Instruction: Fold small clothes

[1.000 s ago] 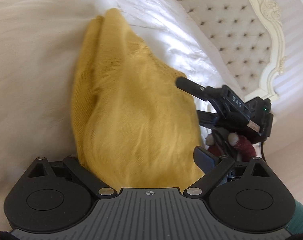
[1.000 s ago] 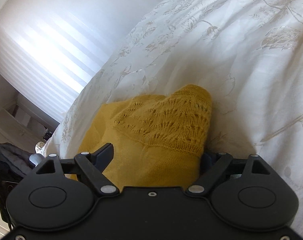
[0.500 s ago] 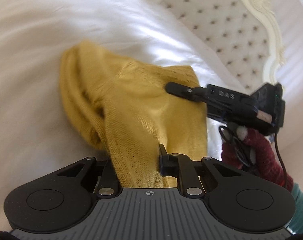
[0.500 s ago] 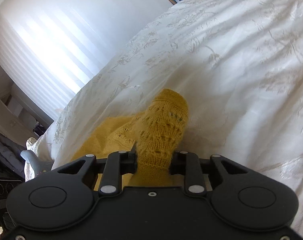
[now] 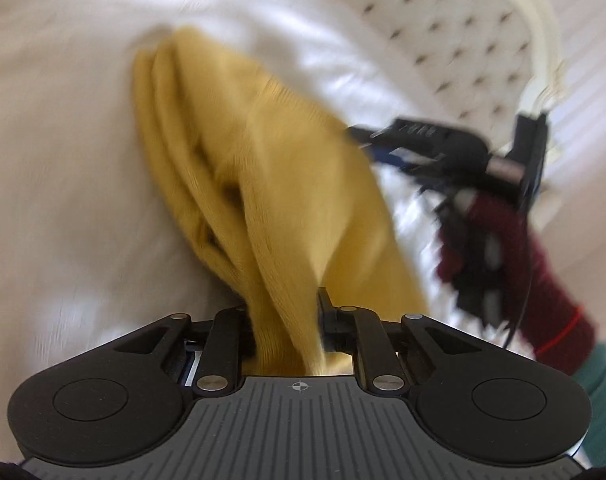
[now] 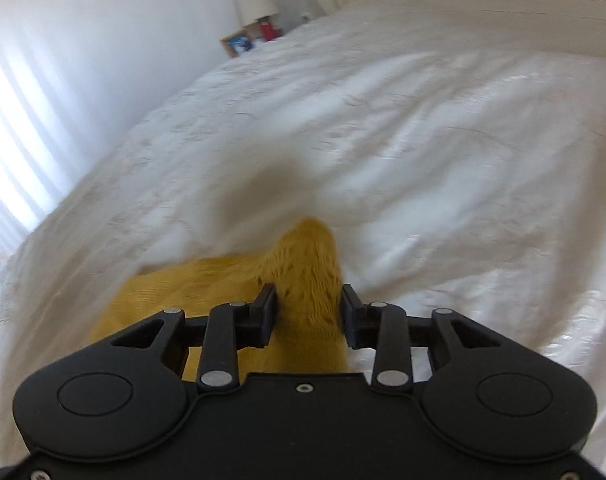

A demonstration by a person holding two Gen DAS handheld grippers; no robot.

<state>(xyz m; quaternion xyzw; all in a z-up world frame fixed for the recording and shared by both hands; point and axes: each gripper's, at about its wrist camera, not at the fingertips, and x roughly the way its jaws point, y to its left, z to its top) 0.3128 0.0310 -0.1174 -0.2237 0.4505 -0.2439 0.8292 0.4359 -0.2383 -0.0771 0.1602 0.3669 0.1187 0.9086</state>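
Note:
A small mustard-yellow knit garment [image 5: 271, 184] hangs bunched above the white bedspread [image 5: 63, 160]. My left gripper [image 5: 285, 320] is shut on its near edge, cloth pinched between the jaws. My right gripper [image 6: 307, 312] is shut on another edge of the same garment [image 6: 303, 264], a lacy knit part. In the left wrist view the right gripper [image 5: 443, 148] shows at the right, held by a hand in a dark red glove, at the garment's far corner. Both views are motion-blurred.
The white embroidered bedspread [image 6: 423, 128] fills both views. A tufted cream headboard [image 5: 443, 32] stands behind. A bedside table with a picture frame [image 6: 237, 43] and a lamp sits at the far side by a white wall.
Both grippers went from open around the garment's edges to shut on them, then lifted. The garment rose off the bed and bunched into hanging folds.

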